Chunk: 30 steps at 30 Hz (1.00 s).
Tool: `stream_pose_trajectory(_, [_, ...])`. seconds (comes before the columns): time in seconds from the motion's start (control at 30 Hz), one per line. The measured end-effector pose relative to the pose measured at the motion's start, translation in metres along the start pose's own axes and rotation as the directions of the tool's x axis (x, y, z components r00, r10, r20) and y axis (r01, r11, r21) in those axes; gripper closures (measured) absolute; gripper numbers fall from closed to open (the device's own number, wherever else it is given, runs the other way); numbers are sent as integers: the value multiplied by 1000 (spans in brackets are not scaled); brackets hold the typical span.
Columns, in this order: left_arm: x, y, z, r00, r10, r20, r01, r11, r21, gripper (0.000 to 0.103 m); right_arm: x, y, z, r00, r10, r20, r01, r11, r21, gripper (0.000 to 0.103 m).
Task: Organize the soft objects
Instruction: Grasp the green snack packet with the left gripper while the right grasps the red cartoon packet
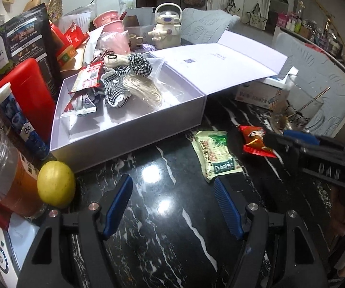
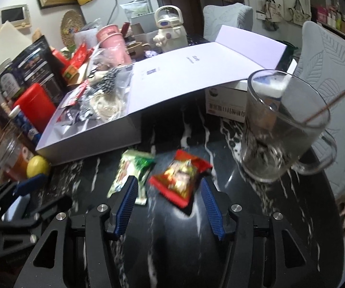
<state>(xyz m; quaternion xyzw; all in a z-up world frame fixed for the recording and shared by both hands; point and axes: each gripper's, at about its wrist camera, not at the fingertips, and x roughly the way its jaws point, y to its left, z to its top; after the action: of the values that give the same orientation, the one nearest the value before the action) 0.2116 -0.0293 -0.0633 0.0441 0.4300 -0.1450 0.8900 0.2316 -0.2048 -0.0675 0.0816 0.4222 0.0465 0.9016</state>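
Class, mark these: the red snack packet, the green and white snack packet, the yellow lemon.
Red snack packet point(image 2: 181, 183): right wrist view, printed middle.
Green and white snack packet point(image 1: 217, 154): left wrist view, centre.
Yellow lemon point(image 1: 56, 184): left wrist view, rind.

The left hand-held gripper point(image 1: 173, 206) points steeply downward with its blue-padded jaws standing apart and nothing between them, and the right hand-held gripper point(image 2: 170, 206) also tilts downward, its jaws parted and not pressing on anything.
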Motion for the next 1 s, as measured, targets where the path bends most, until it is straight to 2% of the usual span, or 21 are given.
stream_pose_trajectory(0.3, [24, -5, 5, 998, -31, -52, 29, 999, -31, 33, 38, -9, 10, 998, -9, -62, 11, 1000, 29, 49])
stream_pose_trajectory(0.33, [26, -7, 6, 998, -37, -56, 35, 999, -27, 33, 41, -10, 9, 998, -6, -69, 8, 1000, 26, 54])
stream_pose_trajectory(0.4, [31, -13, 8, 997, -44, -66, 43, 999, -20, 33, 43, -12, 7, 997, 15, -74, -14, 1000, 22, 58])
stream_pose_trajectory(0.57, [42, -29, 16, 993, -80, -81, 80, 997, -5, 33, 33, -18, 0, 997, 45, -62, -45, 999, -3, 64])
stream_pose_trajectory(0.73, [56, -41, 22, 991, -86, -100, 87, 996, 5, 33, 18, -27, -7, 998, 24, -56, -26, 999, -24, 65])
stream_pose_trajectory(1.0, [83, -51, 28, 987, -71, -142, 73, 997, 10, 33, 9, -42, -18, 996, 42, -76, -42, 999, 1, 65])
